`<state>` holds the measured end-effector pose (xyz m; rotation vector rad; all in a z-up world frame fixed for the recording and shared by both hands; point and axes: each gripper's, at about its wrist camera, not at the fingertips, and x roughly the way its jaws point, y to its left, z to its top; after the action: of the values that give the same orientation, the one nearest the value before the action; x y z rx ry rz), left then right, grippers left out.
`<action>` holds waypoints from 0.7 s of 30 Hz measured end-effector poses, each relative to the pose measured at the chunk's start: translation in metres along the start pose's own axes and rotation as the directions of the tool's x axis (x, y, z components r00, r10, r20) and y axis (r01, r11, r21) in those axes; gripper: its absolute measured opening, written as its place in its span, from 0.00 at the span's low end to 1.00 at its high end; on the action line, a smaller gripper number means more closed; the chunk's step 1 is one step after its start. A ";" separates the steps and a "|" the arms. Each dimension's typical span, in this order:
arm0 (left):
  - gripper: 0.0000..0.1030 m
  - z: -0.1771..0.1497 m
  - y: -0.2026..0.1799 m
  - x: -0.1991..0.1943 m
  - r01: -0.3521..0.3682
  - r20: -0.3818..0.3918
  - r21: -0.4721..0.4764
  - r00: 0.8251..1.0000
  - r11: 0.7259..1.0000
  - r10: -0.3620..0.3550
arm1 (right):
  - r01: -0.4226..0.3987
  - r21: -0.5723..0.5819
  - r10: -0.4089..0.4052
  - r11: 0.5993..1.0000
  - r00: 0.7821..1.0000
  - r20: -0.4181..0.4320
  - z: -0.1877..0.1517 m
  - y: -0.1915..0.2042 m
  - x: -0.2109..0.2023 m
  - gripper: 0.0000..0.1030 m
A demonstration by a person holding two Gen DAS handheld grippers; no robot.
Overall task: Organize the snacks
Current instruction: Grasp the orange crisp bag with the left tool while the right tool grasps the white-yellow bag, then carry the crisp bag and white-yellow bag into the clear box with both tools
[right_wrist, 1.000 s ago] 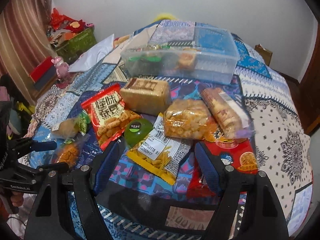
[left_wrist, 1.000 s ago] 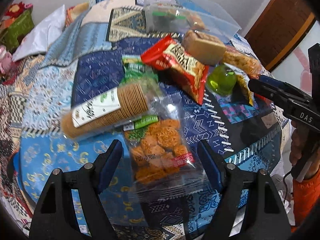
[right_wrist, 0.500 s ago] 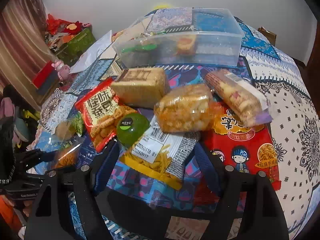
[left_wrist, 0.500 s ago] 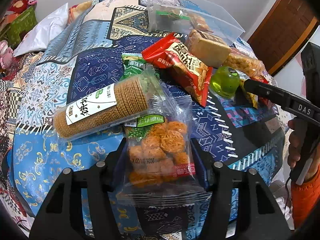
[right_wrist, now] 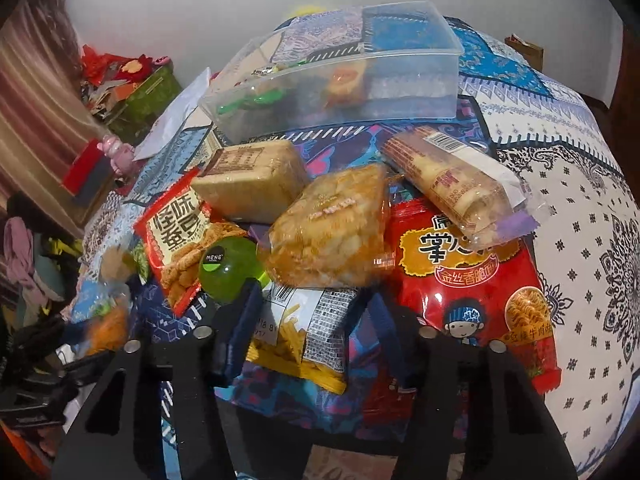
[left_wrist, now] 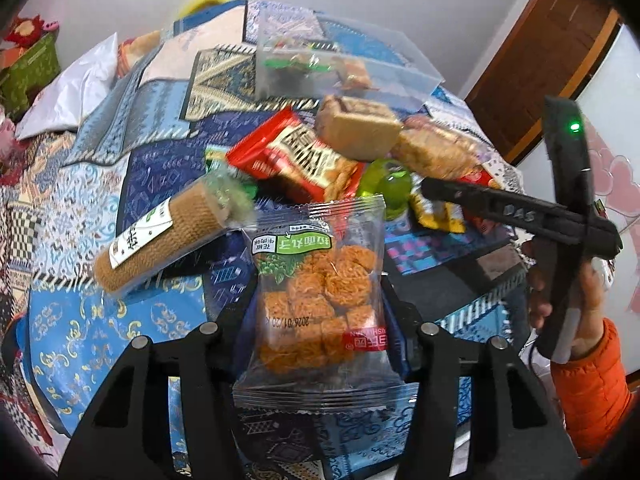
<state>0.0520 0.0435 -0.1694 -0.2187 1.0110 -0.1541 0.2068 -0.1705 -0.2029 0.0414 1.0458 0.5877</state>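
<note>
My left gripper (left_wrist: pixel 318 316) is shut on a clear bag of orange noodle snacks (left_wrist: pixel 320 300) and holds it lifted off the bed. My right gripper (right_wrist: pixel 312 316) is closing around a yellow and grey bag of snack sticks (right_wrist: pixel 304 336), both fingers against its sides. A clear plastic box (right_wrist: pixel 340 76) with a few snacks inside stands at the back; it also shows in the left wrist view (left_wrist: pixel 340 64).
Snacks lie on a patterned blue bedspread (left_wrist: pixel 96 320): a biscuit roll (left_wrist: pixel 160 236), a red bag (right_wrist: pixel 180 232), a green jelly cup (right_wrist: pixel 228 268), a tan block (right_wrist: pixel 252 180), a puffed-snack bag (right_wrist: pixel 332 232), a large red bag (right_wrist: pixel 476 280), a wafer pack (right_wrist: pixel 460 184).
My left gripper closed on the orange noodle snack bag and lifted it. My right gripper moved forward and narrowed around the yellow and grey bag.
</note>
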 end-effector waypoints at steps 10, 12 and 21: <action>0.52 0.013 -0.005 -0.012 -0.007 0.053 0.002 0.999 1.000 0.006 | 0.017 -0.042 -0.019 0.999 0.999 -0.043 0.004 0.004 0.007 0.44; 0.52 0.014 -0.008 -0.014 -0.009 0.062 0.007 0.998 1.000 0.009 | 0.022 -0.056 -0.025 0.998 0.998 -0.052 0.004 0.008 0.010 0.48; 0.52 0.024 -0.022 -0.023 0.007 0.104 0.032 0.995 0.999 -0.011 | 0.065 -0.155 -0.074 0.986 0.996 -0.050 0.001 0.021 0.020 0.54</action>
<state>0.0598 0.0300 -0.1332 -0.2004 0.9034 -0.1653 0.2060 -0.1431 -0.2118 -0.1471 1.0492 0.6073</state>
